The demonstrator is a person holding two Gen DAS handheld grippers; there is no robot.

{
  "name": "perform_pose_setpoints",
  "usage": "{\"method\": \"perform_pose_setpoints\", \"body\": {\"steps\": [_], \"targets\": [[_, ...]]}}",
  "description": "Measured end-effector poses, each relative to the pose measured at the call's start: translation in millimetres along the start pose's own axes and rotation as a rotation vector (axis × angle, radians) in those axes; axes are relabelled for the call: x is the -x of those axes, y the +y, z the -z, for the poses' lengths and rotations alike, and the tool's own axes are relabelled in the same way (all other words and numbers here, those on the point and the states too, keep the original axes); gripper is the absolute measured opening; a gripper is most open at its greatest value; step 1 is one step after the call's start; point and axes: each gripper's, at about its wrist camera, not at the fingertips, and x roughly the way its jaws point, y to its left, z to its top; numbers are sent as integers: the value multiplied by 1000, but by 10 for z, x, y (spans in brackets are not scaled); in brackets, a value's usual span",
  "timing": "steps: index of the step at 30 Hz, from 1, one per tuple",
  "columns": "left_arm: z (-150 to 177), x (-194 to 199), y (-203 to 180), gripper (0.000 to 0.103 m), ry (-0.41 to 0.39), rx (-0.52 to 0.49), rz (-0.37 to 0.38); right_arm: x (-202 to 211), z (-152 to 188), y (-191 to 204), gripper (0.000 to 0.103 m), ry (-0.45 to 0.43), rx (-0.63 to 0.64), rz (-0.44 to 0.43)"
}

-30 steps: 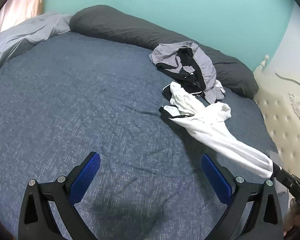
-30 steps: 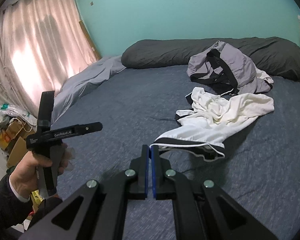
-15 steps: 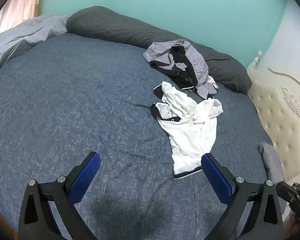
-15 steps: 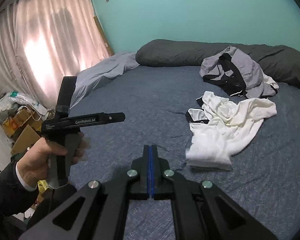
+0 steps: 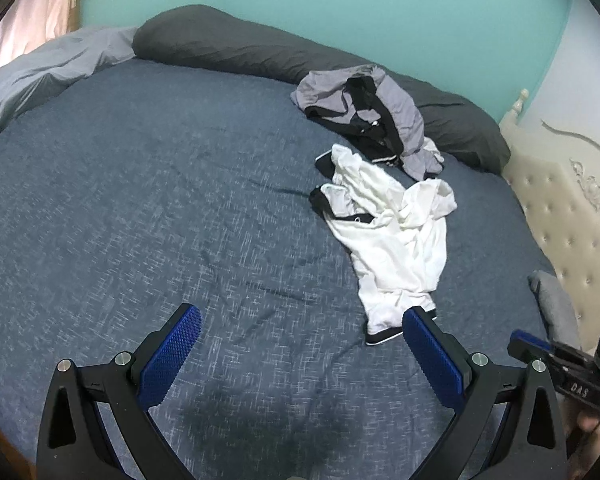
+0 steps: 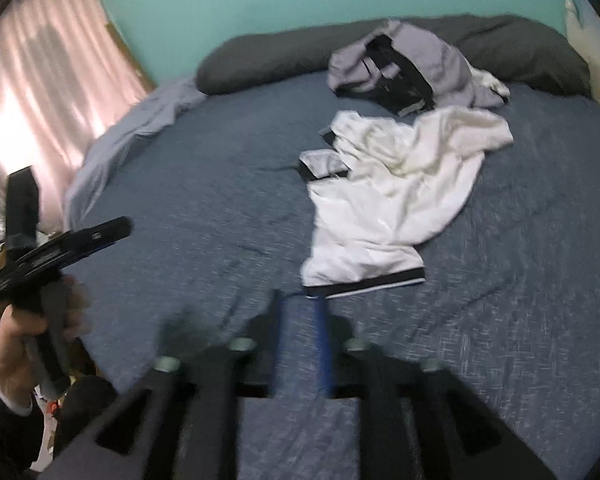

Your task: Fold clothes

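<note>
A crumpled white garment with black trim (image 5: 396, 240) (image 6: 388, 208) lies on the blue bed cover (image 5: 140, 200) (image 6: 200, 200), its black hem nearest me. Behind it a grey and black garment (image 5: 380, 116) (image 6: 404, 64) is heaped against the dark bolster. My left gripper (image 5: 300, 316) is open above the cover, its right finger just in front of the white hem, holding nothing. My right gripper (image 6: 299, 304), blurred, hovers just short of the hem with a narrow gap between its blue pads. Each gripper also shows in the other's view: the right gripper (image 5: 540, 354), and the left gripper (image 6: 80, 240) held by a hand (image 6: 16, 336).
A long dark grey bolster (image 5: 240, 44) (image 6: 268, 56) runs along the teal wall. A light grey blanket (image 5: 40, 72) (image 6: 132, 128) is bunched at the left edge. A cream tufted headboard (image 5: 572, 208) and a grey cloth (image 5: 556, 304) are at the right. Pink curtains (image 6: 40, 92) hang left.
The right gripper has let go of the white garment, which now lies flat on the bed. Its pads, shut before, now stand slightly apart and closer to the hem. The left stays open.
</note>
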Motion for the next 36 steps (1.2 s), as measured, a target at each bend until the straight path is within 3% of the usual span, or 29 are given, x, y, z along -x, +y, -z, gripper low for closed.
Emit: {"method": "perform_pose_setpoints", "body": {"steps": [7,14,36], "targets": [[20,-505,37,103,11,12,-7,-419,-33,-395,51,56,-78,65],[31,-940,126,103,22,13,-9,-898,-242,-653,52,80,-84,87],[85,-1313,457,103,32,75,-38,-2181,-1519,-764,52,63,108,211]]}}
